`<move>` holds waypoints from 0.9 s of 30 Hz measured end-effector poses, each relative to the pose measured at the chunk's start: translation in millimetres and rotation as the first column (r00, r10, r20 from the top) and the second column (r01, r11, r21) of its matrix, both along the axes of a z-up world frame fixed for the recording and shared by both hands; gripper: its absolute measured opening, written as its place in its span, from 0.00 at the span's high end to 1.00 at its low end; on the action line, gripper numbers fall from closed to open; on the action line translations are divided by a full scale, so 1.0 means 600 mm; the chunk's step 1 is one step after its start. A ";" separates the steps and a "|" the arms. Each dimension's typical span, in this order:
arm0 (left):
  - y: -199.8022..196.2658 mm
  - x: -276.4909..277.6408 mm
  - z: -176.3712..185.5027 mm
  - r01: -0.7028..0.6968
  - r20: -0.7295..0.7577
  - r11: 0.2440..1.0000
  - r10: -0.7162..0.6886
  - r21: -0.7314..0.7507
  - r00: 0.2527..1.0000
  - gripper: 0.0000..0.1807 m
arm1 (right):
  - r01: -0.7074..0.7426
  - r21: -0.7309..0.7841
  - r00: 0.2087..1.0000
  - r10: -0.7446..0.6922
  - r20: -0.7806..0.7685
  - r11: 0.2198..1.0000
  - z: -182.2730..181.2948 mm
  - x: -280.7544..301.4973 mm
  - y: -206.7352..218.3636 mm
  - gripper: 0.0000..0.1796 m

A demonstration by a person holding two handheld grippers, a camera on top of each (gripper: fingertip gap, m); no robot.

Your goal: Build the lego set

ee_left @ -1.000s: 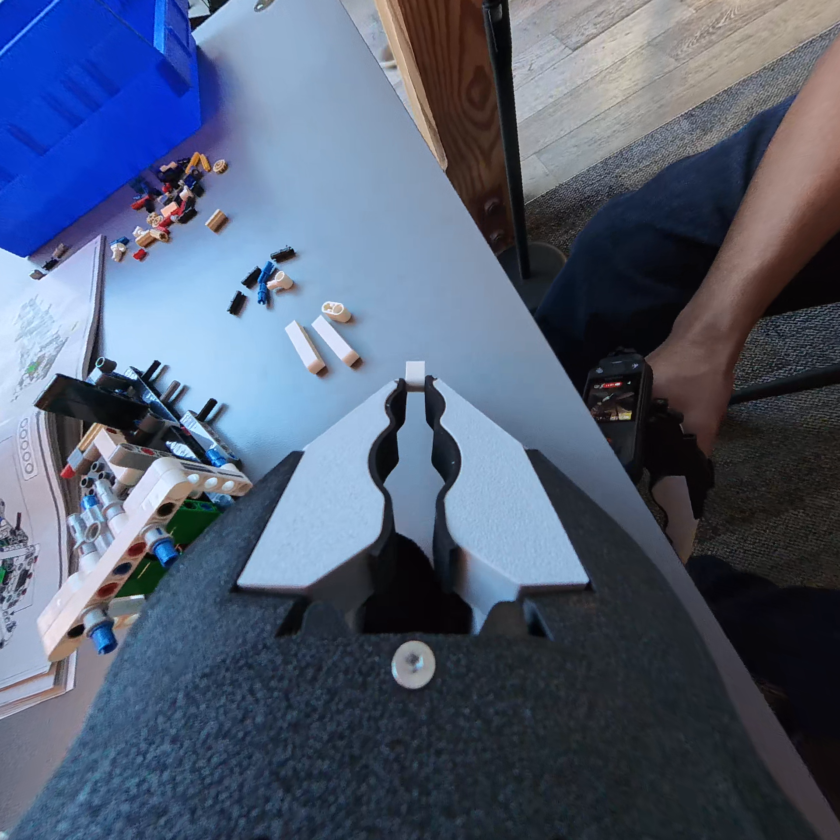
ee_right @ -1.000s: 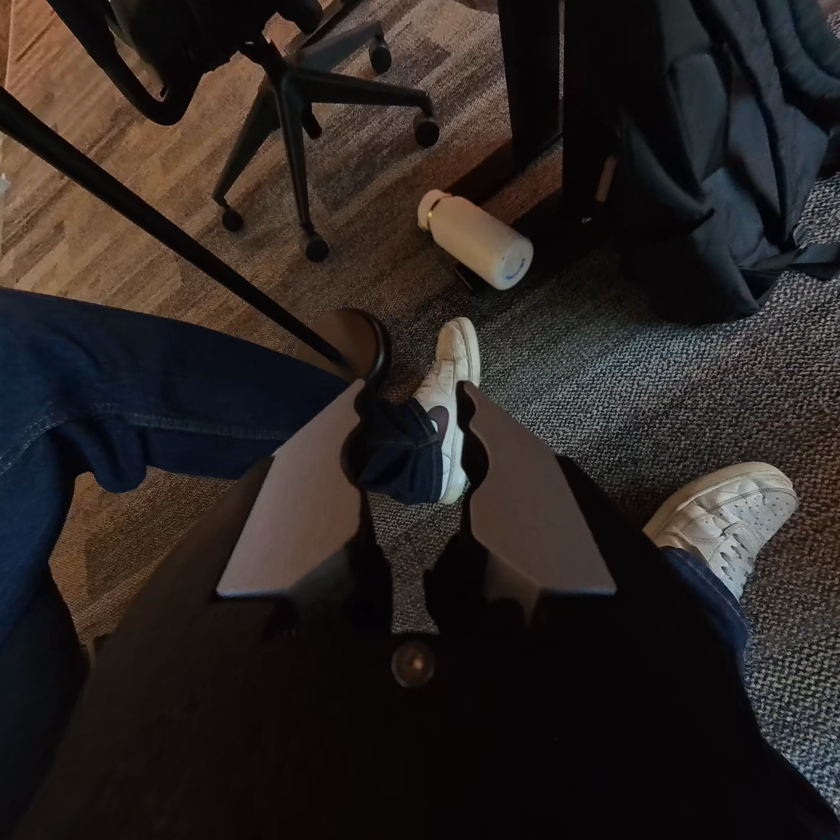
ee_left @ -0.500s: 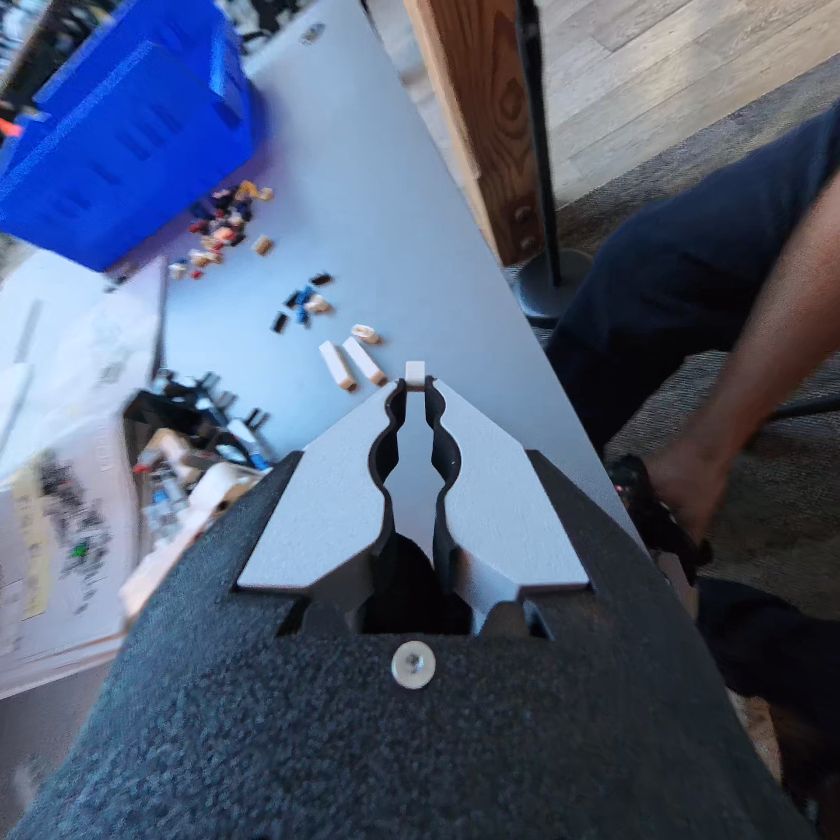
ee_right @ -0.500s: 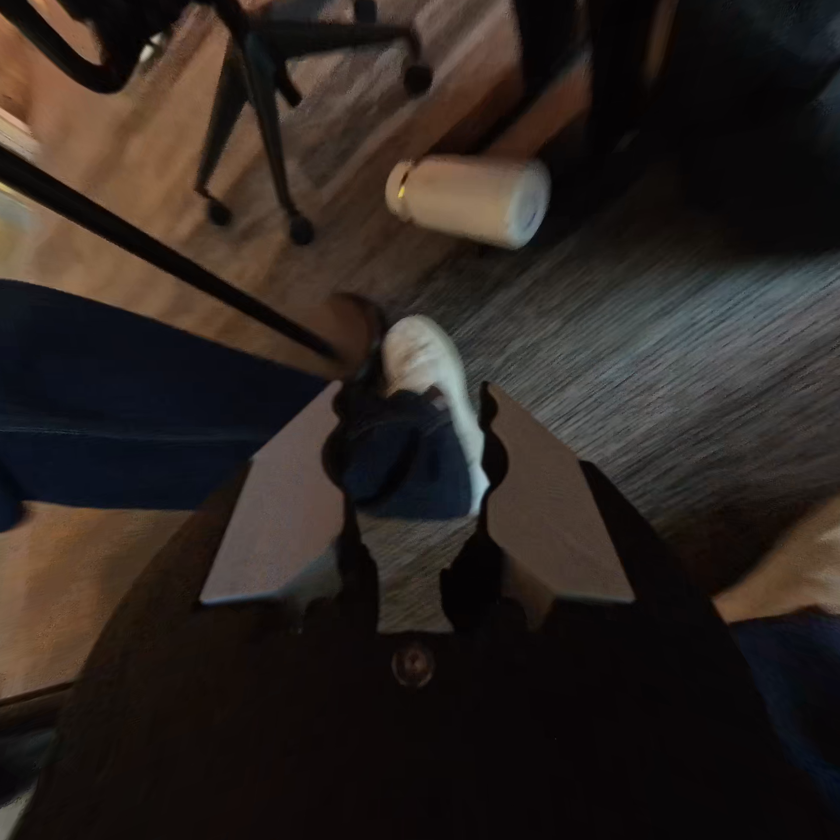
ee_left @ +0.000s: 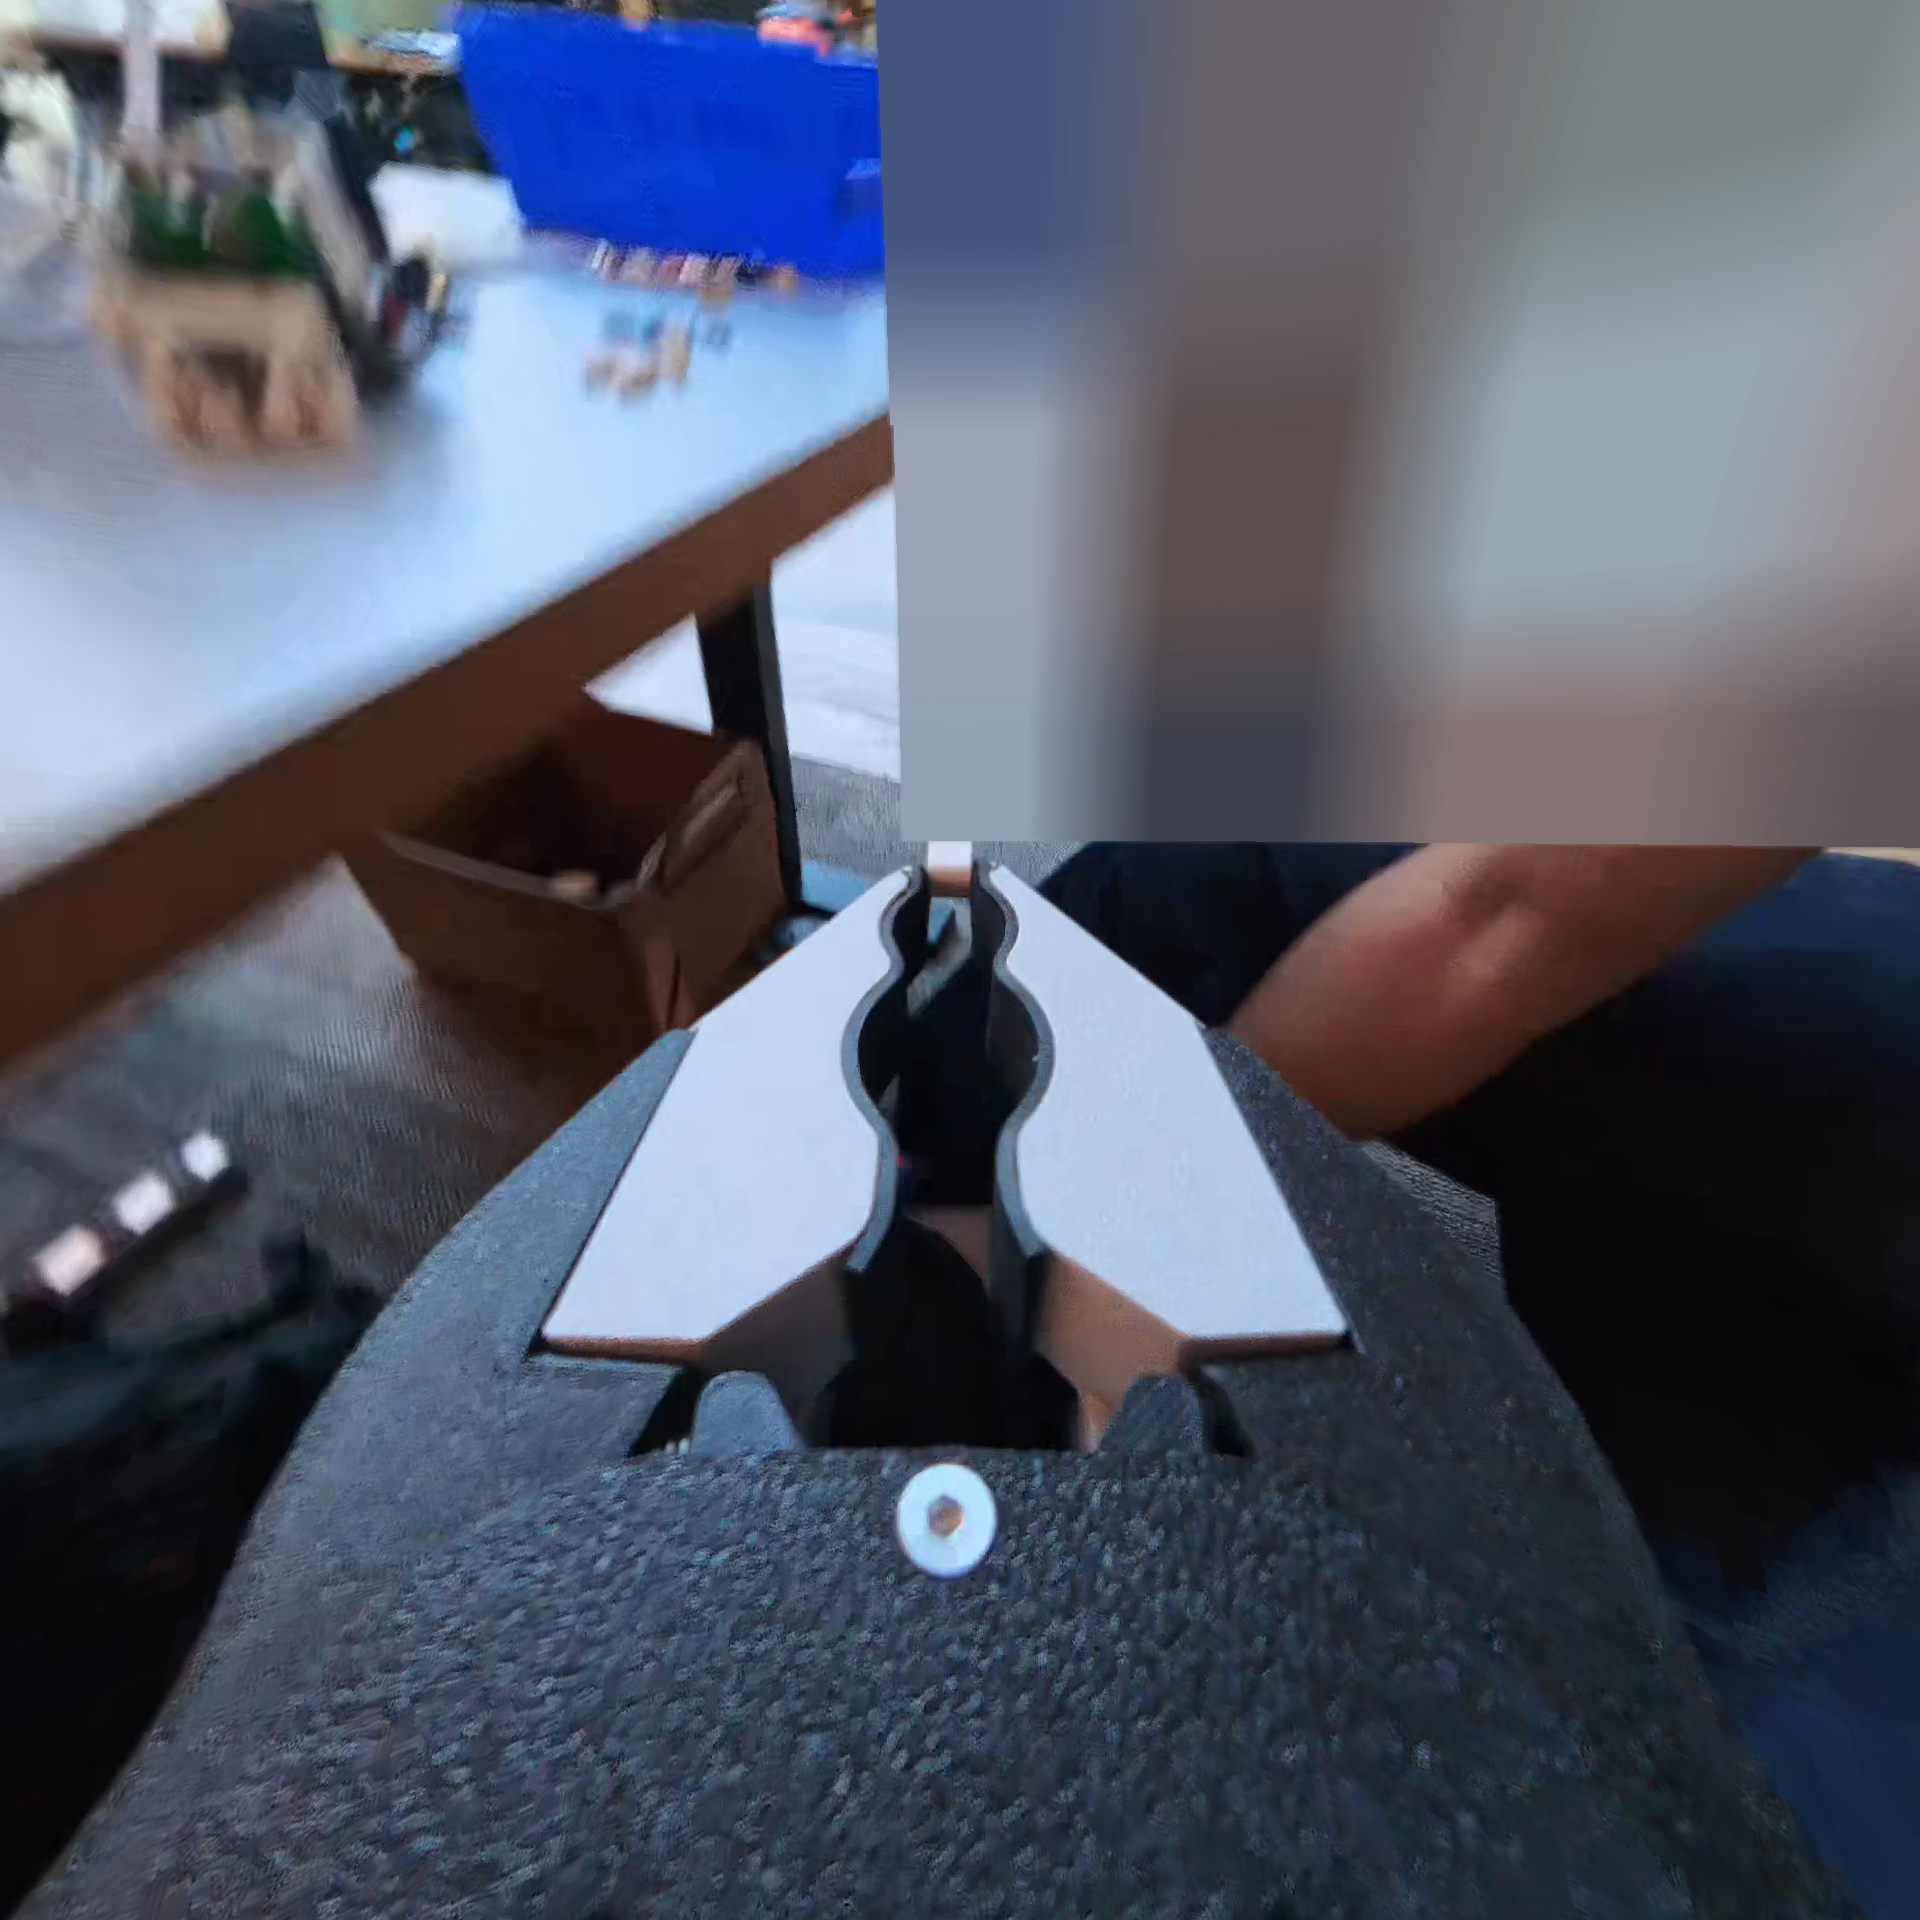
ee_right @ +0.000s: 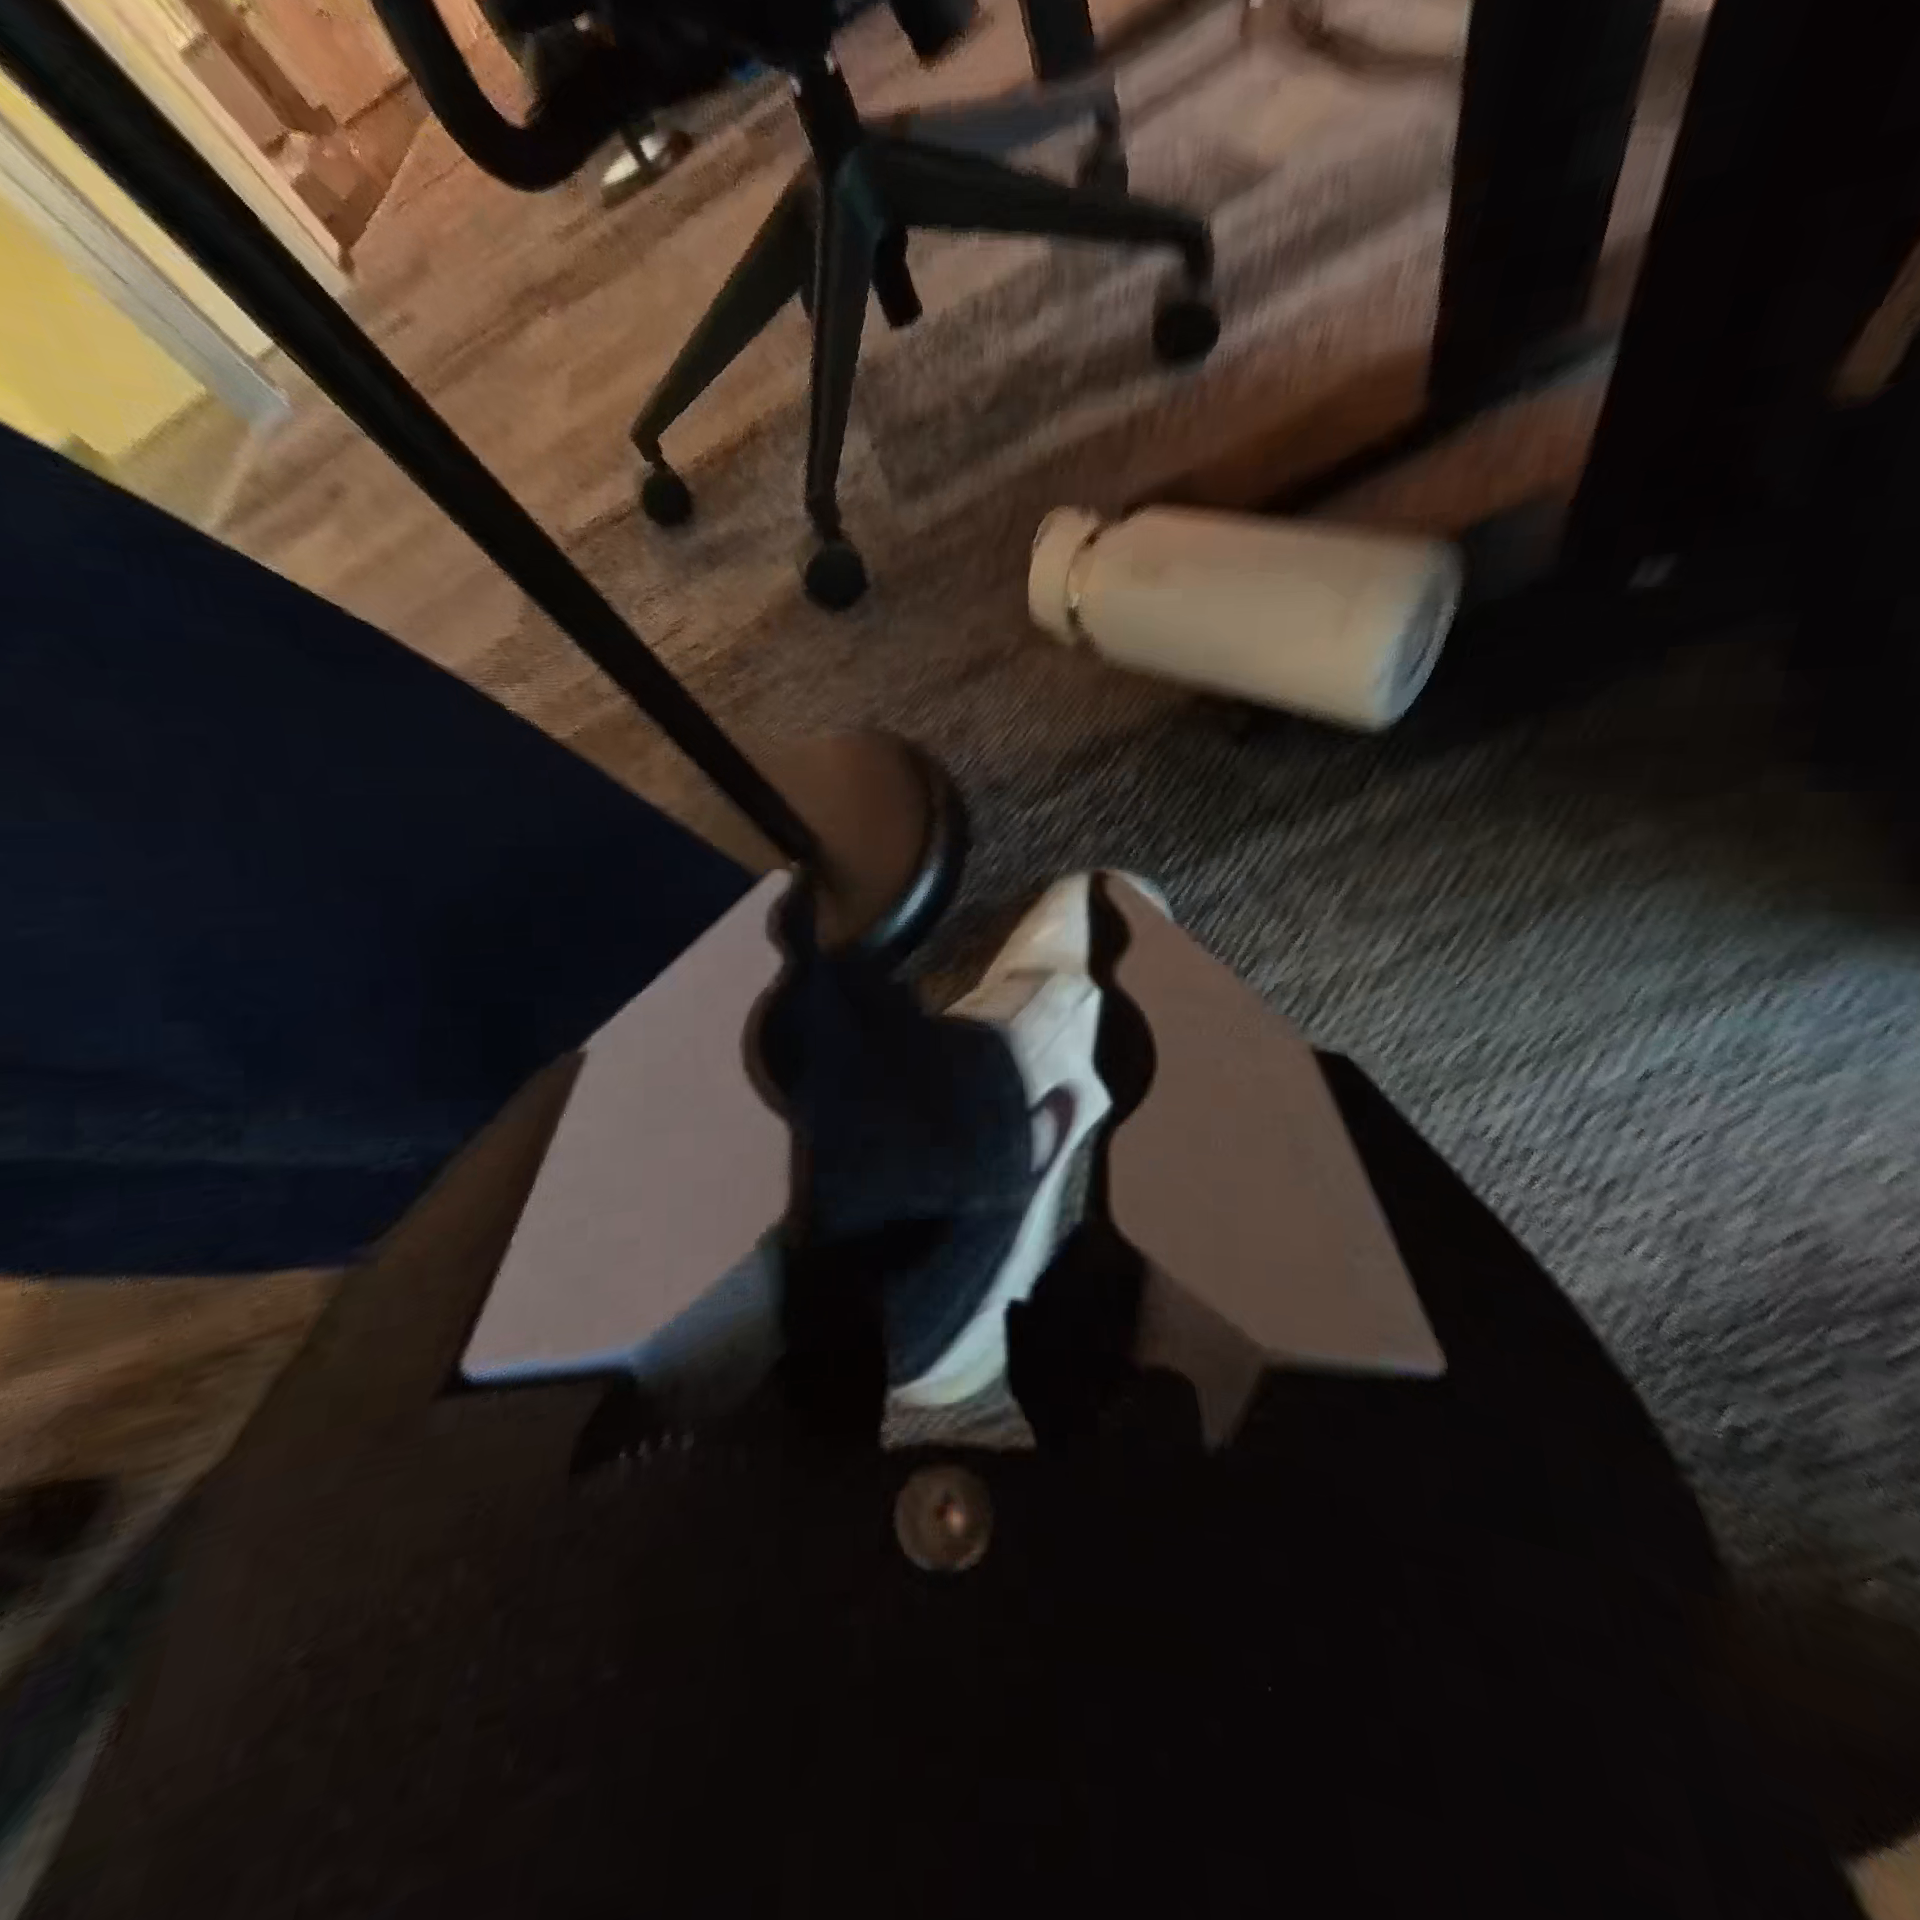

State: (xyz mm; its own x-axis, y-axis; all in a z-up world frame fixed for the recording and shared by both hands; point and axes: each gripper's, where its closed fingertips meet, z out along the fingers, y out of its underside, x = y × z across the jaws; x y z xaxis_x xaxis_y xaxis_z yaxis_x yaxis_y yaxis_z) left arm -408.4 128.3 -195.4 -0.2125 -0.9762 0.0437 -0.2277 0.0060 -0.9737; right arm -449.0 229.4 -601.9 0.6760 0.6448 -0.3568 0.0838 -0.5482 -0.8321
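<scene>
**Q:** What does the left wrist view show?

**A:** The left gripper [ee_left: 948,883], held off the table edge and below its top, has its fingers drawn narrow on a small pale tan lego piece [ee_left: 948,864] pinched at the very tips. The grey-topped table with a brown edge [ee_left: 343,582] lies to the left; on it, blurred, stand the partly built tan, green and black lego model [ee_left: 244,301], a scatter of small loose lego pieces [ee_left: 665,312] and a blue plastic bin [ee_left: 675,135].

**Q:** And the right wrist view?

**A:** The right gripper [ee_right: 951,914] hangs over the grey carpet [ee_right: 1558,1039], fingers wide apart and holding nothing. A white bottle lying on its side [ee_right: 1247,623] is well beyond it.

**Q:** Which step is in hand?

**A:** Probably the carrying of one picked piece, away from the model. The next move would call for bringing the piece back above the table, aligning it with its seat, and raising the empty right gripper to steady the model.
</scene>
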 end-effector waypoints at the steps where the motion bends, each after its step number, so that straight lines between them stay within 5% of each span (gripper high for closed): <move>1: 0.013 -0.035 -0.046 -0.048 -0.022 0.998 0.047 -0.042 0.999 0.98 | -0.013 0.058 1.000 0.011 0.026 0.998 0.005 -0.002 0.010 0.70; 5: 0.098 -0.169 -0.257 -0.304 -0.146 0.939 0.282 -0.163 0.948 0.97 | -0.100 0.172 0.963 0.051 0.266 0.980 -0.049 0.025 0.044 0.69; 8: 0.160 -0.230 -0.404 -0.462 -0.193 0.841 0.421 -0.284 0.886 0.98 | -0.113 0.132 0.952 0.070 0.297 0.985 -0.126 0.053 0.061 0.68; 14: 0.280 -0.271 -0.618 -0.649 -0.230 0.693 0.607 -0.314 0.761 0.98 | -0.168 0.077 0.911 0.125 0.394 0.983 -0.246 0.077 0.110 0.53; 20: 0.323 -0.284 -0.721 -0.716 -0.197 0.573 0.709 -0.398 0.677 0.97 | -0.288 -0.007 0.832 0.254 0.494 0.958 -0.322 0.058 0.193 0.46; 25: 0.309 -0.293 -0.789 -0.753 -0.209 0.534 0.744 -0.385 0.635 0.97 | -0.090 -0.014 0.979 0.091 0.185 0.996 -0.381 0.068 0.252 0.49; 27: 0.306 -0.293 -0.804 -0.755 -0.204 0.529 0.750 -0.387 0.629 0.97 | 0.008 0.030 0.980 -0.014 0.198 1.000 -0.422 0.090 0.262 0.49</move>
